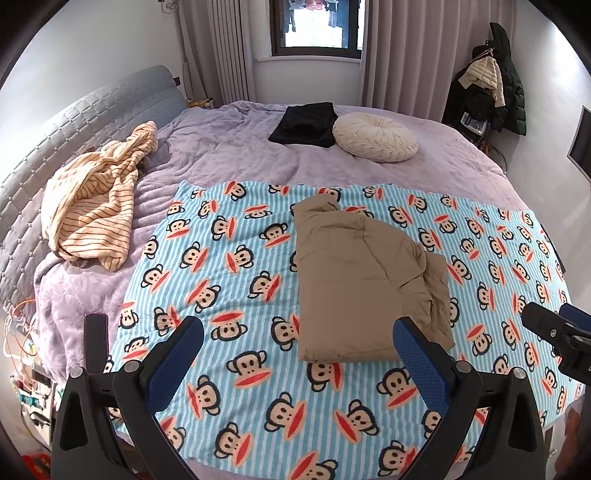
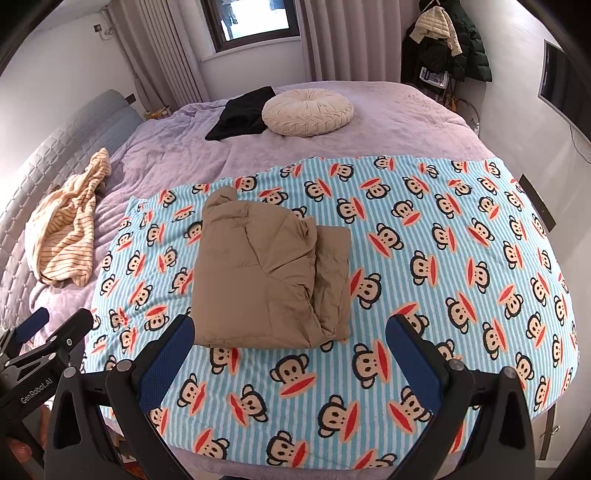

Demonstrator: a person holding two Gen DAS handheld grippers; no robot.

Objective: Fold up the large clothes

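Nearest the left wrist camera, the left hand-held gripper (image 1: pixel 295 354) is spread wide with nothing between its blue-padded fingers (image 1: pixel 177 362), hanging over the near edge of the monkey-print blanket (image 1: pixel 229 266). The right hand-held gripper (image 2: pixel 290 350) is likewise released, fingers (image 2: pixel 413 362) far apart and empty. Each one shows at the edge of the other's view, so the two are side by side at the foot of the bed.

Just beyond the fingertips lies the folded tan jacket (image 2: pixel 262 273), a thick rectangular bundle resting on the blue-striped blanket. Its long axis runs away from the grippers toward the far side of the bed; the squared near end faces the grippers, and the narrower, bunched end points away. A lower folded layer sticks out along its right side. In the right wrist view the jacket sits ahead and left of centre, its near end level with the tip of the left finger, though contact cannot be told. In the left wrist view the jacket (image 1: pixel 362 273) sits ahead and right of centre, its near right corner hidden behind the right finger.

Left of the blanket, on the lilac bedspread (image 1: pixel 229 147), lies a crumpled cream striped garment (image 1: pixel 92 210). Farther back rest a folded black garment (image 1: pixel 306 123) and, touching it, a round cream cushion (image 1: pixel 375 136). Beyond are the grey headboard (image 1: pixel 74 122), curtains (image 1: pixel 402 51), a window (image 1: pixel 316 27) and hung coats (image 1: pixel 491 88).
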